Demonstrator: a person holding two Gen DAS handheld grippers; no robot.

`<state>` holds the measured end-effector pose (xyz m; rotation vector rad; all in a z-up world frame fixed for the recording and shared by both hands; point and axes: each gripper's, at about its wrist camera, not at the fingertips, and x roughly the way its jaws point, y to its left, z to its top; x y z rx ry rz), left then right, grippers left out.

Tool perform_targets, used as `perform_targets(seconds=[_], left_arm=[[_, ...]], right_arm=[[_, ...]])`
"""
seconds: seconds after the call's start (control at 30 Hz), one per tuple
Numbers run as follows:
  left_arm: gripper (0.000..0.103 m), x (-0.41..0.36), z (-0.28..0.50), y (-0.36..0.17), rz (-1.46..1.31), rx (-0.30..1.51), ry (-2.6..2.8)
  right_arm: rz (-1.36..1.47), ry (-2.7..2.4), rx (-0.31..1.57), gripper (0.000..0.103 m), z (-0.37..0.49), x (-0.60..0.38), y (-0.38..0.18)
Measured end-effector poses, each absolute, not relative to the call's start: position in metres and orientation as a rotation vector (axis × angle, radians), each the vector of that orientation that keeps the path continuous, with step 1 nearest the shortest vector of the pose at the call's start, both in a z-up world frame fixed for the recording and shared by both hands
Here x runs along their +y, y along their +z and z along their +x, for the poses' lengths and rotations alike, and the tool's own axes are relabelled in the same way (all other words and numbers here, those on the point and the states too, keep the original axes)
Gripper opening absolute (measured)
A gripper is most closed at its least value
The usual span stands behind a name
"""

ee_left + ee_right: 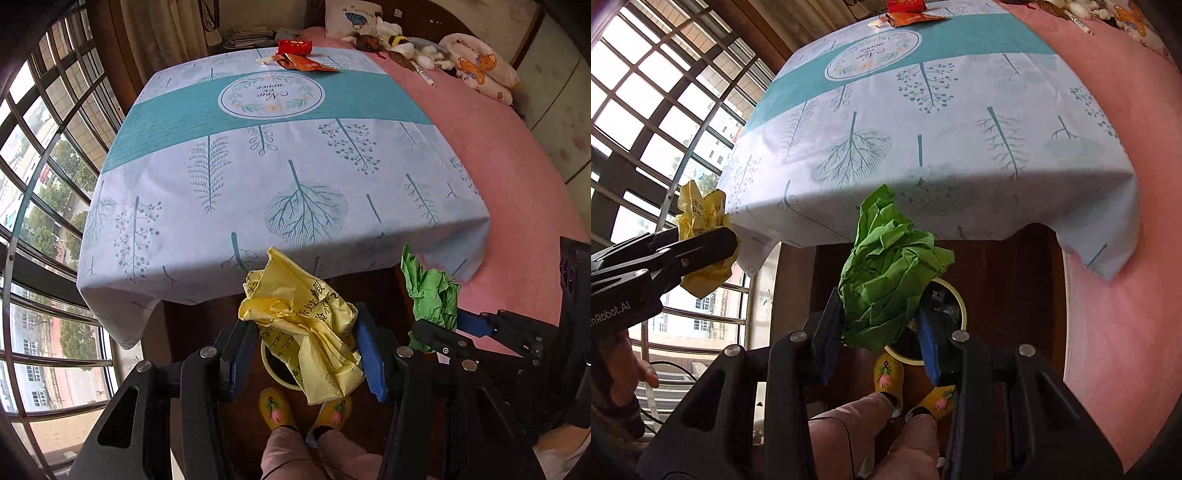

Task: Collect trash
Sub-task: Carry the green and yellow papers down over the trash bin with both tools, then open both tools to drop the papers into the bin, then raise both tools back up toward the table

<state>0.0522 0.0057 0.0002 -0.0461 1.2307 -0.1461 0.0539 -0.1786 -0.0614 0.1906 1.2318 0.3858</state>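
Below the table edge: both grippers hang over a dark wooden floor, each holding a piece of trash.
Left gripper (303,350): blue pads pressed in on a crumpled yellow plastic bag (306,328) with black printed characters; the bag bulges above and droops below the fingers.
Right gripper (881,328): closed around a wad of crumpled green paper (886,280), which sticks up well past the fingertips.
Bin (960,302): a round, cream-rimmed container on the floor; in the right wrist view it sits just behind and below the green paper, in the left wrist view directly under the yellow bag.
Table (258,166): covered with a pale cloth printed with teal trees and a teal band; its near edge lies just beyond both grippers.
Remaining trash: an orange wrapper (308,63) and a red cup-like item (294,47) lie at the far edge of the table, well apart from the grippers.
Person: yellow slippers (275,406) and pinkish trousers show beneath the grippers.
Bed (517,184): pink sheet to the right, with soft toys at its far end.
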Motion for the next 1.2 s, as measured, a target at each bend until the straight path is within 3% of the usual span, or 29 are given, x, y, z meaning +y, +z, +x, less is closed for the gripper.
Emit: perform_targets(seconds=[0.43, 0.63, 0.77, 0.83, 0.87, 1.0, 1.2], left_arm=[[0.051, 0.012, 0.040, -0.187, -0.029, 1.379, -0.203], [0.054, 0.016, 0.038, -0.252, -0.044, 1.398, -0.222], [0.064, 0.018, 0.037, -0.283, -0.045, 1.424, -0.211], [0.077, 0.021, 0.037, -0.295, -0.047, 1.434, -0.201], [0.082, 0.023, 0.037, -0.300, -0.050, 1.437, -0.194], [0.083, 0.026, 0.039, -0.310, -0.052, 1.444, -0.165], [0.083, 0.028, 0.037, -0.305, -0.036, 1.436, -0.126]], right_arm=[[0.258, 0.255, 1.434, 0.034, 0.028, -0.153, -0.258], [0.248, 0.238, 1.466, 0.034, 0.027, -0.149, -0.323], [0.272, 0.240, 1.467, 0.038, 0.030, -0.152, -0.350], [0.284, 0.229, 1.462, 0.046, 0.035, -0.154, -0.359], [0.291, 0.218, 1.462, 0.057, 0.036, -0.156, -0.364], [0.310, 0.184, 1.460, 0.065, 0.039, -0.165, -0.369], [0.299, 0.167, 1.463, 0.066, 0.035, -0.168, -0.360]])
